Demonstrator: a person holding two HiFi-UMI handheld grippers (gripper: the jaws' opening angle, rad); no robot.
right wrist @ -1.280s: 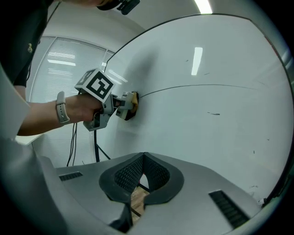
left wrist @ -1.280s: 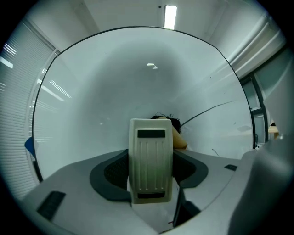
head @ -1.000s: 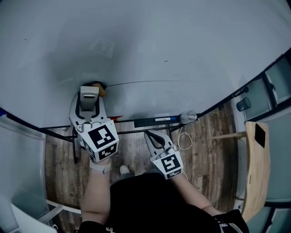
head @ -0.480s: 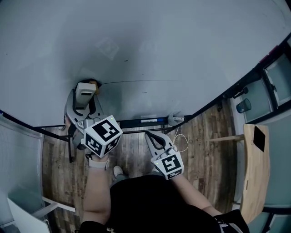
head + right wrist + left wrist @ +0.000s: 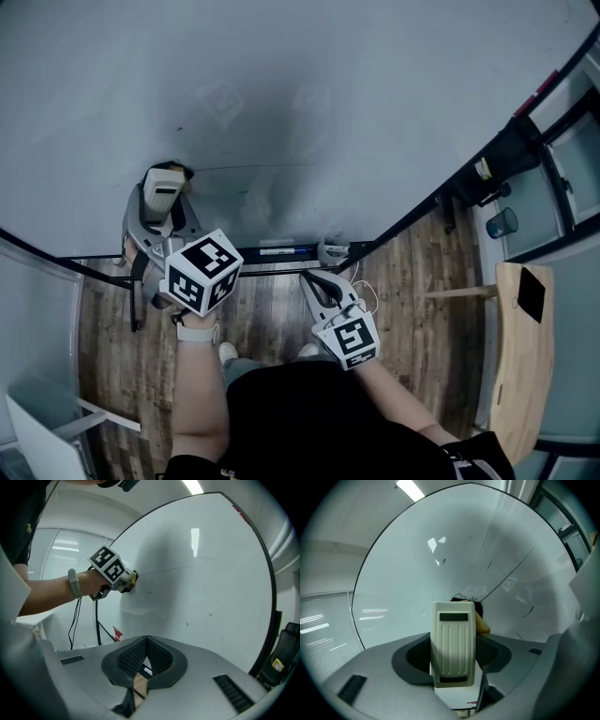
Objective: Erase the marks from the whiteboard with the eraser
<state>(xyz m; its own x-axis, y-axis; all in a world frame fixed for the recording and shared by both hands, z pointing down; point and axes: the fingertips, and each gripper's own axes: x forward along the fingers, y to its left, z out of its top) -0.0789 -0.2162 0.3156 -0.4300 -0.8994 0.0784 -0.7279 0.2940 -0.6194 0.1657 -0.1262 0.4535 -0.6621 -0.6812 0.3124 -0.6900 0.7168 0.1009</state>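
the head view looks from high up, almost straight down, along the whiteboard (image 5: 375, 112) to its bottom edge and the wooden floor (image 5: 412, 309). both grippers sit low in it: the left gripper (image 5: 161, 192) up at the board, the right gripper (image 5: 307, 278) back from it. the left gripper view looks along its own jaws, very close to the board, and the eraser (image 5: 453, 644) fills its middle. the right gripper view looks from farther back and from the side, across the board toward the left gripper. all three views share the board and its thin dark line (image 5: 272, 167). the head view and the left gripper view share the eraser.
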